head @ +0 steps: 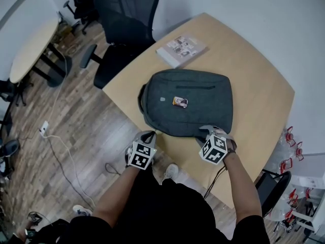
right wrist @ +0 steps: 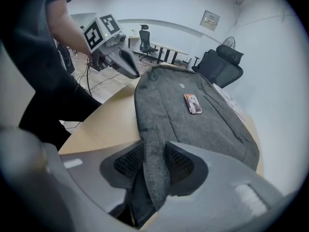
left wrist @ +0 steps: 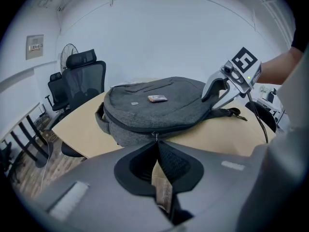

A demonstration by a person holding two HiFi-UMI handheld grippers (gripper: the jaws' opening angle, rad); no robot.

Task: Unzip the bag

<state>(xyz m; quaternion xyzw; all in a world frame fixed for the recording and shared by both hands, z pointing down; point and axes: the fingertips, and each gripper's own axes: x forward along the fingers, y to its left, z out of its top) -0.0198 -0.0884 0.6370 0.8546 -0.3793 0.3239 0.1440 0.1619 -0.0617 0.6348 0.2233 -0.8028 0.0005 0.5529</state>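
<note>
A: One bag (head: 188, 103), flat mid-desk (head: 256, 85). Left gripper (left wrist: 155, 142) clamped on zipper pull (left wrist: 154, 137) at near-left edge. Right gripper (right wrist: 154, 151) jaws apart, near-right fabric edge between them.
B: Orientation?
A: Long axis left-right, handle (head: 142, 98) end points left.

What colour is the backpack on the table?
Dark grey backpack, flecked fabric; clearest in the head view.
</note>
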